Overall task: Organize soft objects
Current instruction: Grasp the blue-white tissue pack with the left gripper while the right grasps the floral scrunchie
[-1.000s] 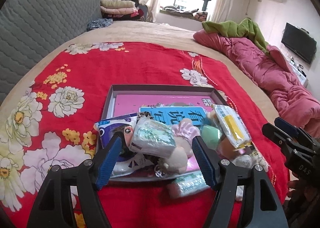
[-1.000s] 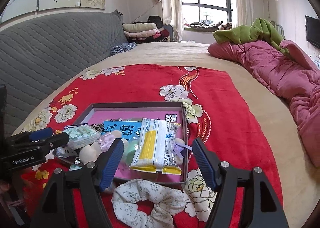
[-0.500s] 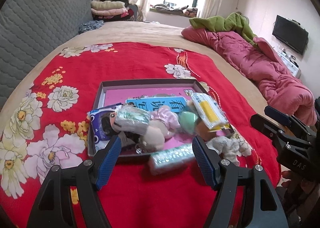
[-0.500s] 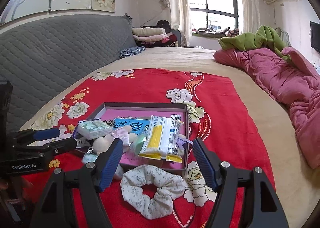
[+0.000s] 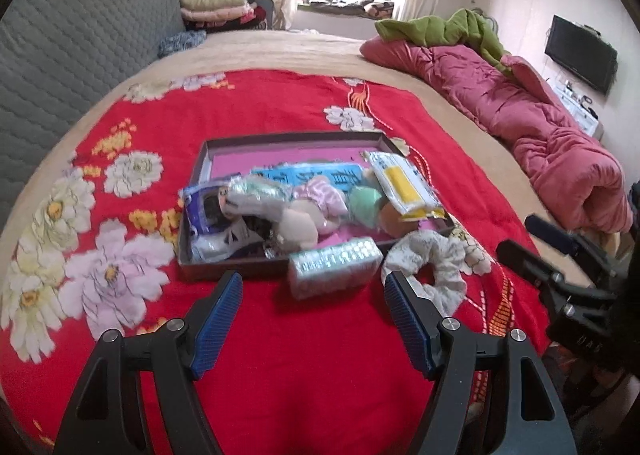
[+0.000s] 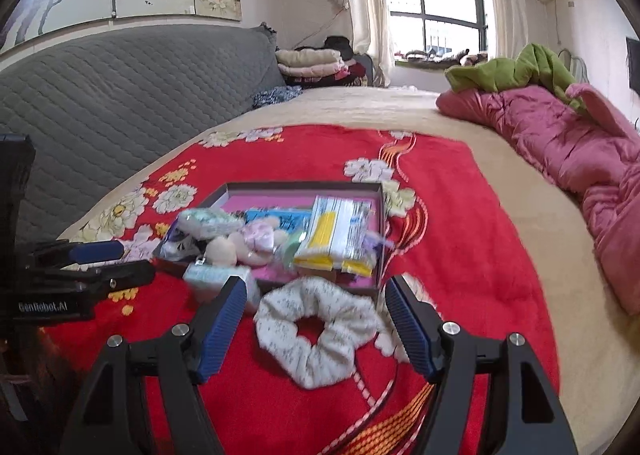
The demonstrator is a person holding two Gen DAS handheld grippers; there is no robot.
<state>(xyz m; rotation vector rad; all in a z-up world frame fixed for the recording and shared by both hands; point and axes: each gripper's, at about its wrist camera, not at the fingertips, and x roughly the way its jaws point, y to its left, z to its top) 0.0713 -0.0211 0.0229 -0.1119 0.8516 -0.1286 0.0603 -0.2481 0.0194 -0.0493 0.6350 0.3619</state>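
A shallow dark box (image 5: 288, 137) (image 6: 380, 215) with a pink floor sits on the red floral blanket, filled with soft items: a yellow-and-white packet (image 5: 404, 185) (image 6: 336, 231), a tissue pack, plush pieces and a green sponge. A green tissue pack (image 5: 334, 265) (image 6: 218, 281) and a white floral scrunchie (image 5: 426, 265) (image 6: 316, 325) lie on the blanket in front of the box. My left gripper (image 5: 312, 319) is open and empty, just short of the tissue pack. My right gripper (image 6: 316, 323) is open and empty, its fingers on either side of the scrunchie.
The red blanket (image 5: 248, 103) covers a beige bed. A pink quilt (image 5: 520, 115) with a green cloth lies along the right. A grey padded headboard (image 6: 120, 87) is at the left. Folded clothes (image 6: 312, 61) are stacked at the far end.
Both grippers have drawn back from the box toward the near edge of the bed. The green tissue pack and the scrunchie now show fully in front of the box.
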